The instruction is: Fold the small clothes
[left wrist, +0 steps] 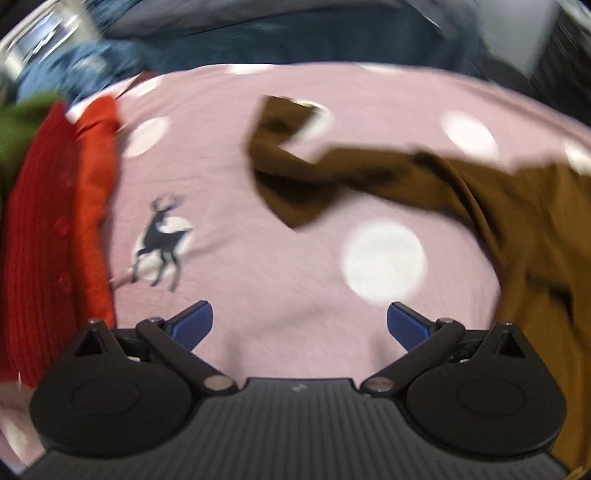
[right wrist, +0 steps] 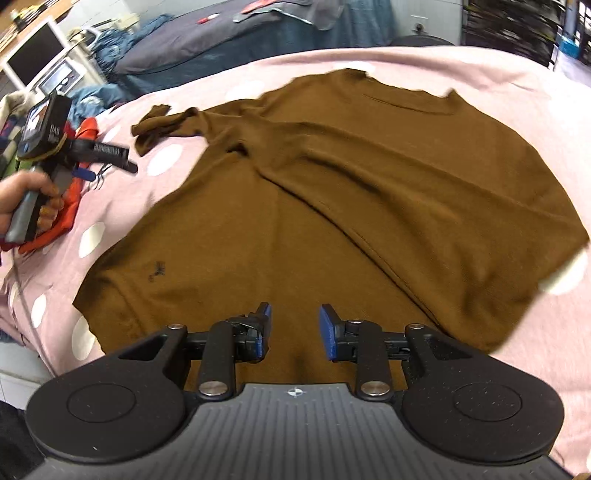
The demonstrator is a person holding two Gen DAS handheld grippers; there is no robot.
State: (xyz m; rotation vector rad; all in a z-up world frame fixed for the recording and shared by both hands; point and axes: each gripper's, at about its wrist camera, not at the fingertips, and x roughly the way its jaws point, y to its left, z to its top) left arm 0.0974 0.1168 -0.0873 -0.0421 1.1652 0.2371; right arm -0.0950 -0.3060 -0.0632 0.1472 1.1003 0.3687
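A brown long-sleeved top [right wrist: 332,206] lies spread on the pink spotted bed sheet [right wrist: 498,74], one side folded over its middle. Its left sleeve [right wrist: 166,123] stretches out to the left; it also shows in the left wrist view [left wrist: 291,166]. My right gripper [right wrist: 295,328] is open and empty, just above the top's lower hem. My left gripper [left wrist: 299,321] is open wide and empty, over bare sheet short of the sleeve end. It shows in the right wrist view [right wrist: 92,162], held in a hand at the left.
A pile of red and orange clothes [left wrist: 55,221] lies at the sheet's left edge, with a green piece [left wrist: 22,125] behind. Blue fabric [right wrist: 110,40] and a dark bed [right wrist: 221,33] lie beyond the sheet. A monitor [right wrist: 33,51] stands far left.
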